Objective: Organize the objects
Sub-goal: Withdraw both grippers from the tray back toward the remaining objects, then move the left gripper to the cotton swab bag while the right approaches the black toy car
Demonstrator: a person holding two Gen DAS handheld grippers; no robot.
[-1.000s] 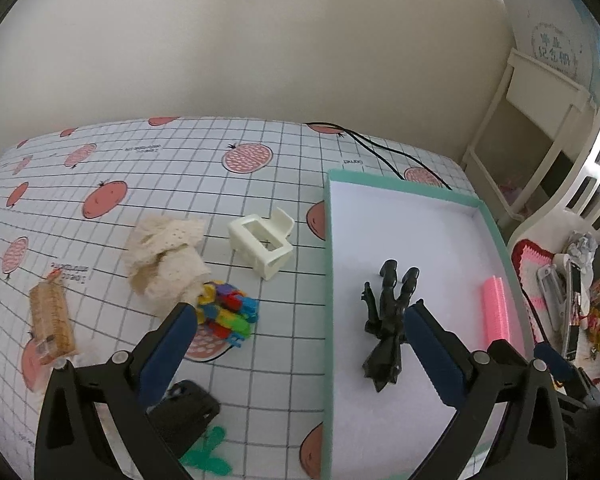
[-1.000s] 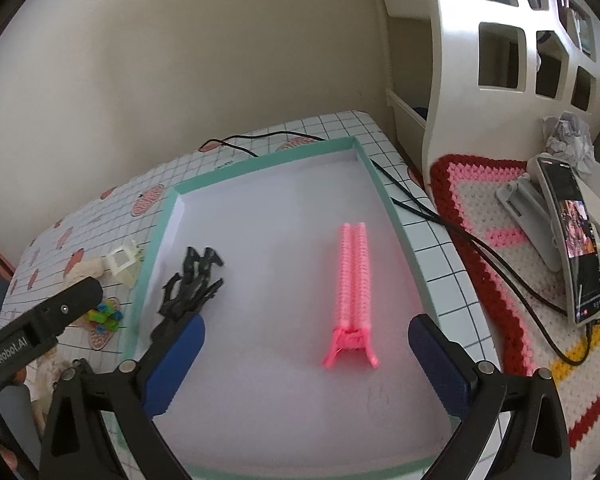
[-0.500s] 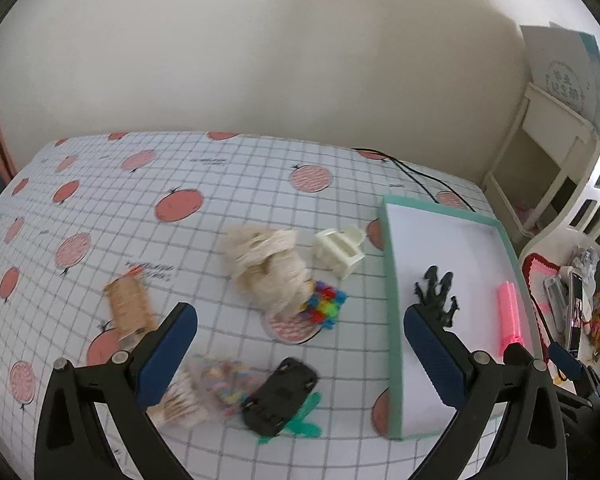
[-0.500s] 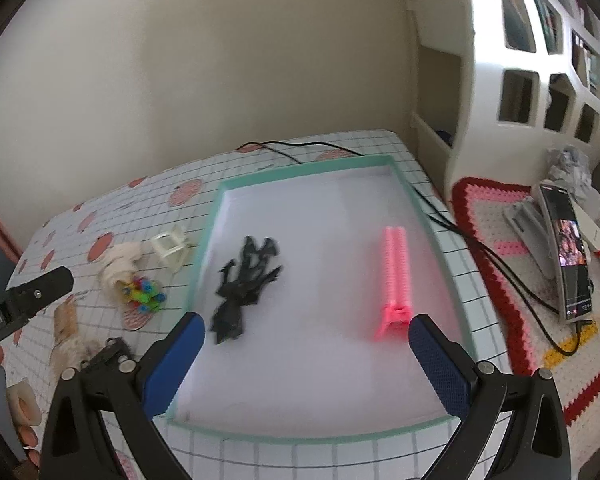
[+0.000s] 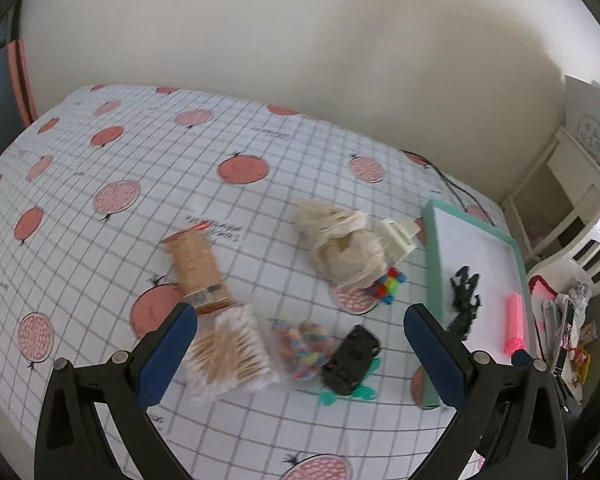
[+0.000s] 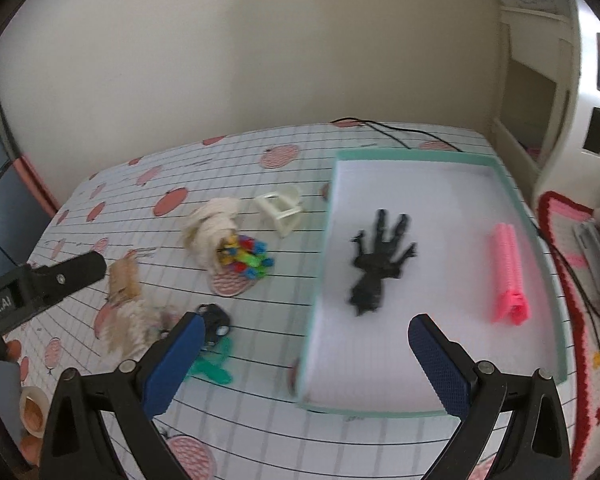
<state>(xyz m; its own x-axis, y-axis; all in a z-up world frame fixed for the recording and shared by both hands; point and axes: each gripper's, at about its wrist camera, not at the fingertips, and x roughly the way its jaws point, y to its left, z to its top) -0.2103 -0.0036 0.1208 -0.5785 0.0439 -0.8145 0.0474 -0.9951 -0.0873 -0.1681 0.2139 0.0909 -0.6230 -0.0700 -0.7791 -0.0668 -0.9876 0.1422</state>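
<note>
Between picks. Black claw clip (image 6: pixel 376 264) + pink clip (image 6: pixel 508 276) already in tray (image 6: pixel 412 154). Left gripper (image 5: pixel 300 344), right gripper (image 6: pixel 304 354): jaws wide, empty. Left of tray on surface: swab pack (image 5: pixel 230 350), black item (image 5: pixel 350 354), cream clip (image 5: pixel 396 236). Next, prob.: lower left, grab one, carry to tray.

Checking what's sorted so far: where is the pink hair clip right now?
The pink hair clip lies inside the tray, near its right wall in the right wrist view, apart from the black hair clip to its left.
</note>
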